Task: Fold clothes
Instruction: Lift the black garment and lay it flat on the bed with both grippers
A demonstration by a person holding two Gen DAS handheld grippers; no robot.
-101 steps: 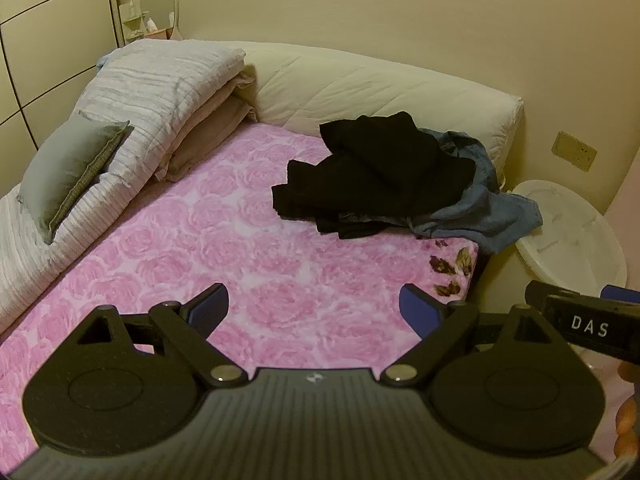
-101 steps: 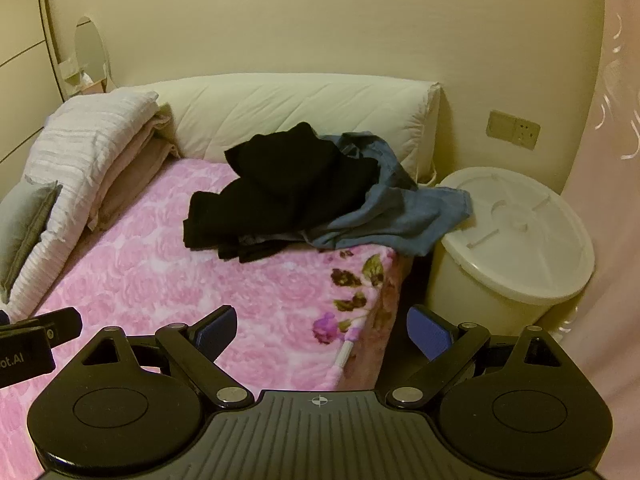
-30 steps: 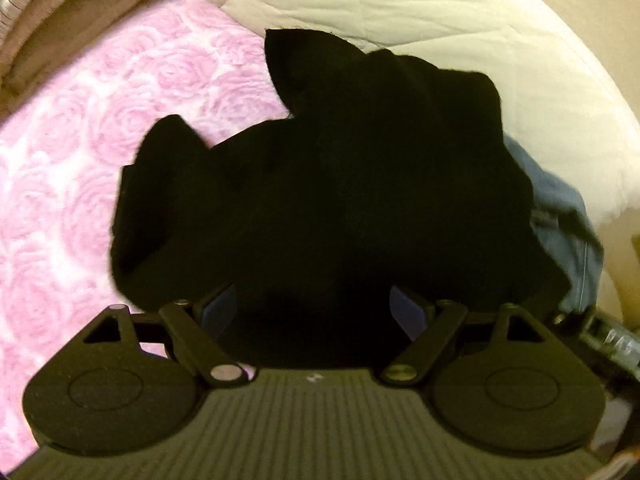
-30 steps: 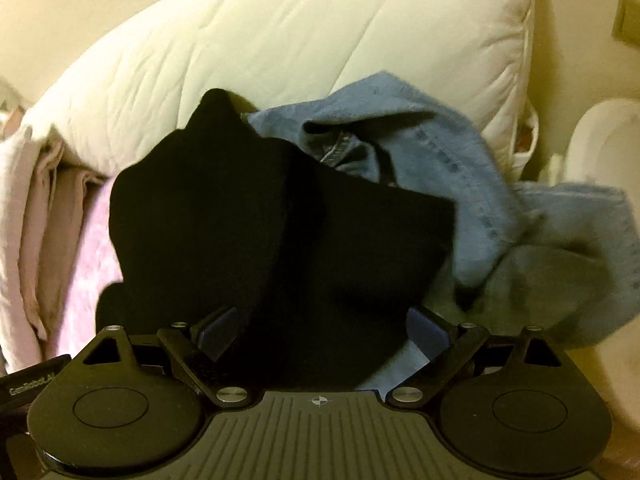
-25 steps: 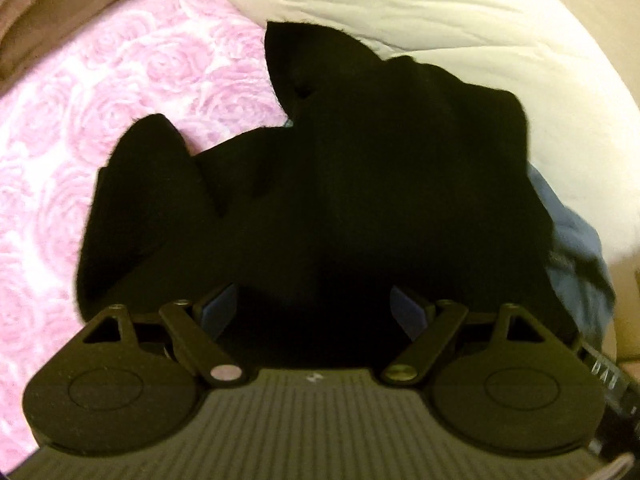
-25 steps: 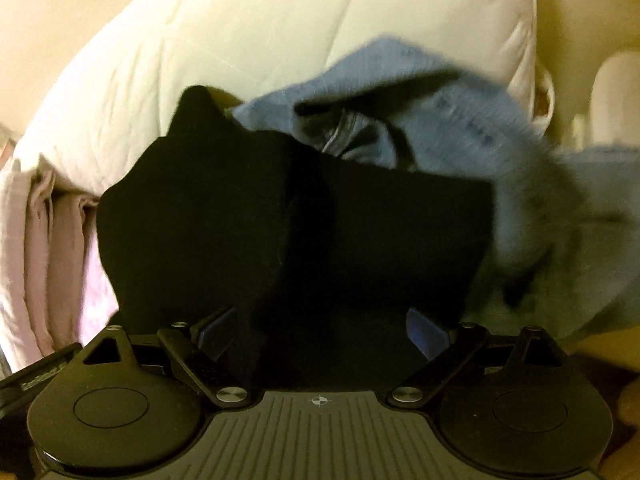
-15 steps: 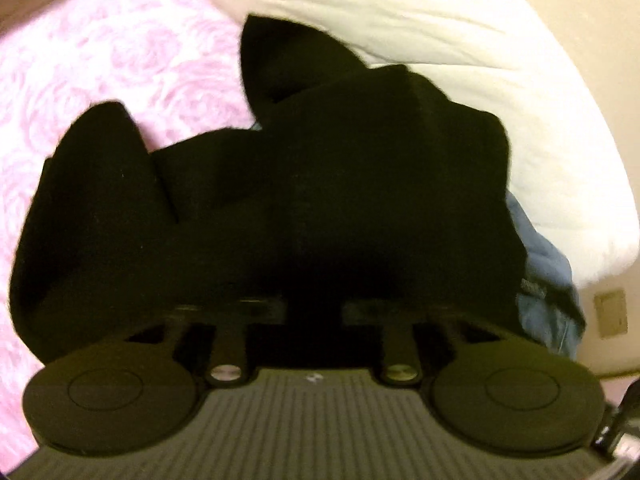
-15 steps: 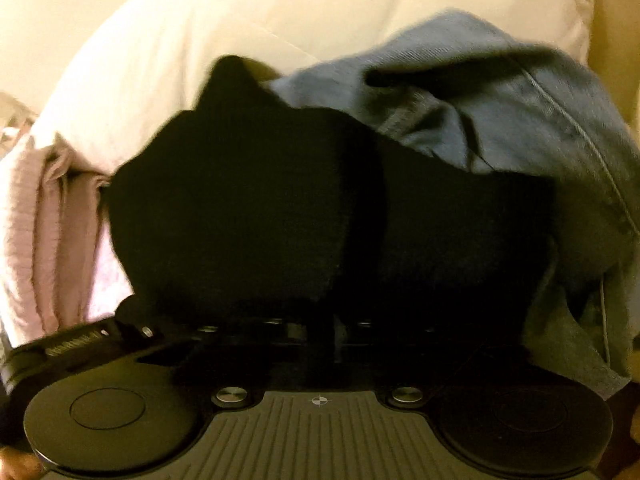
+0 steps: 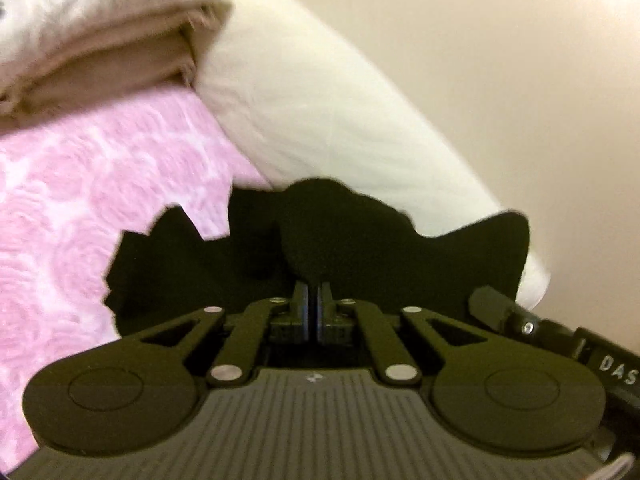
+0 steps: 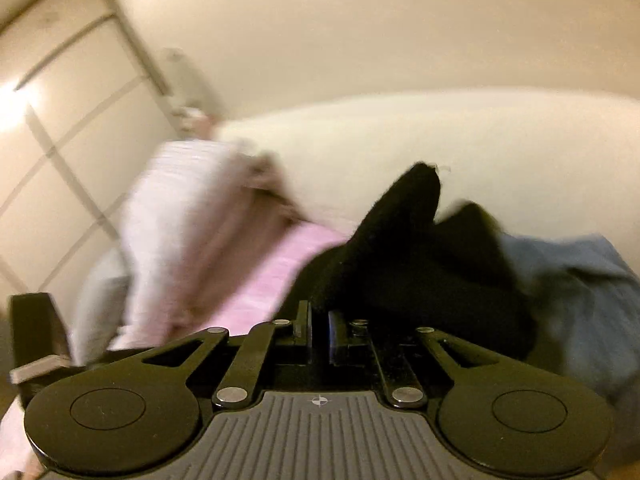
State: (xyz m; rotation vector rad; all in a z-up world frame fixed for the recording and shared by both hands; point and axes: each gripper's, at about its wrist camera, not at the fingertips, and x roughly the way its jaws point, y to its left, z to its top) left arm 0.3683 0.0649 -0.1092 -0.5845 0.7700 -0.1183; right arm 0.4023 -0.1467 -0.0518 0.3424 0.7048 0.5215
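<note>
Crowding black garment (image 10: 404, 264): jeans (image 10: 580, 280), quilt (image 9: 320, 112)

Pink rose-print bed (image 9: 80, 208) carries black garment (image 9: 360, 248), blue jeans (image 10: 580, 280), white bolster (image 9: 320, 112), folded blankets (image 9: 100, 40) beside the bolster

A home bedroom.
A bed (image 9: 100, 184) in pink rose-print sheet fills the left, folded blankets (image 9: 92, 32) upper left, a cream pillow (image 9: 320, 120) against the wall behind.
</note>
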